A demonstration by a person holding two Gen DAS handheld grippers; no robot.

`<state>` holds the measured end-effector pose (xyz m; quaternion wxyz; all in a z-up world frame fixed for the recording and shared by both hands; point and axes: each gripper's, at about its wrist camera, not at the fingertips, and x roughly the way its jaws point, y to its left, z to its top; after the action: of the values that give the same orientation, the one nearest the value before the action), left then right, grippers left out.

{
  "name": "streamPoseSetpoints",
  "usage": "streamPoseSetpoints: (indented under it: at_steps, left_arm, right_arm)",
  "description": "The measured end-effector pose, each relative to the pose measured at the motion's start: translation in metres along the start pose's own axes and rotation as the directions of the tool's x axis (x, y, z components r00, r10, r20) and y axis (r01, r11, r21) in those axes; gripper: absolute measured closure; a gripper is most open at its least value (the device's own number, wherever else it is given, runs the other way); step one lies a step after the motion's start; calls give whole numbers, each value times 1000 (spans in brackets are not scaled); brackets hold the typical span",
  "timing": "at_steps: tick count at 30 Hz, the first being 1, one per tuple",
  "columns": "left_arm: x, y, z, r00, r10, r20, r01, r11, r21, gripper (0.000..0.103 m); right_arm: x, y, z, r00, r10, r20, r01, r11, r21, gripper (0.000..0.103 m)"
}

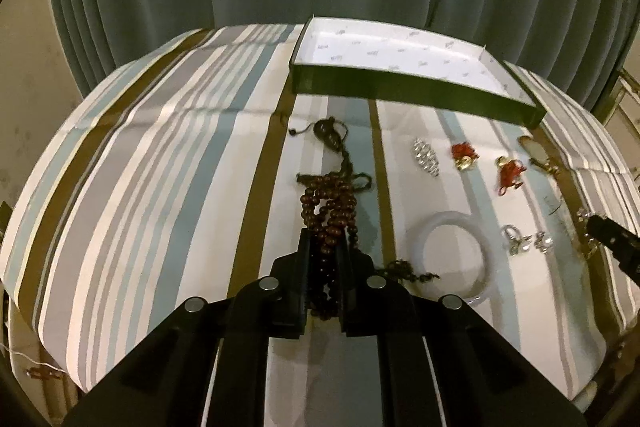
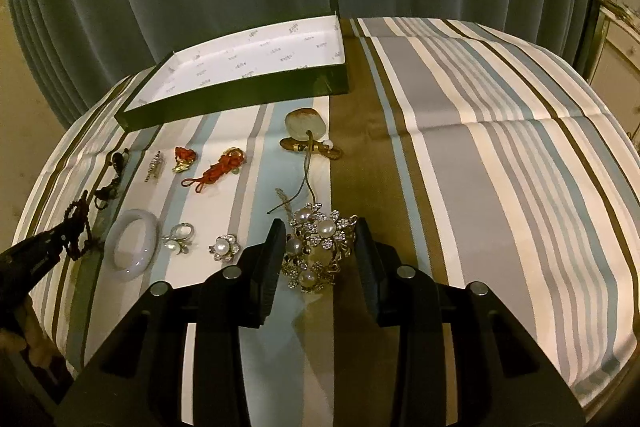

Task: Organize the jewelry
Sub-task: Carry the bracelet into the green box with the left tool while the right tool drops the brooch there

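A brown bead necklace point(image 1: 328, 199) lies bunched on the striped cloth, and my left gripper point(image 1: 325, 239) is shut on its near end, with beads pinched between the pads. Its cord runs to a dark pendant point(image 1: 330, 135) farther back. In the right wrist view, a gold flower brooch with pearls point(image 2: 320, 247) sits between the fingers of my right gripper point(image 2: 319, 227). Both pads touch its sides, and a shadow falls on the cloth below it. An open dark green box with white lining point(image 1: 400, 87) stands at the back of the table.
Loose on the cloth are a white bangle point(image 2: 134, 245), two small pearl pieces point(image 2: 200, 245), two red knotted charms point(image 2: 212, 169), a crystal clip point(image 2: 154, 167) and a pale stone pendant point(image 2: 302, 123) on a cord. Grey-green curtains hang behind the table.
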<state>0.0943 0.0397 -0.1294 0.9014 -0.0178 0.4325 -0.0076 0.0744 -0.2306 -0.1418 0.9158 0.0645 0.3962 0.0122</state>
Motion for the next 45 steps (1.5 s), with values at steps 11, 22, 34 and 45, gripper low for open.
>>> streamPoseSetpoints:
  at_steps: [11, 22, 34, 45]
  left_arm:
    - [-30, -6, 8, 997, -38, 68, 38, 999, 2, 92]
    - [-45, -8, 24, 992, -73, 99, 73, 997, -5, 92]
    - [-28, -29, 107, 974, -121, 192, 115, 993, 41, 92]
    - [71, -41, 182, 982, -122, 147, 118, 992, 37, 92]
  right_arm:
    - [-24, 5, 4, 999, 15, 50, -15, 1000, -5, 68]
    - [-36, 12, 15, 995, 48, 86, -48, 999, -11, 68]
    - [-23, 34, 88, 978, 100, 181, -93, 995, -48, 68]
    - [71, 40, 175, 981, 93, 168, -85, 995, -50, 68]
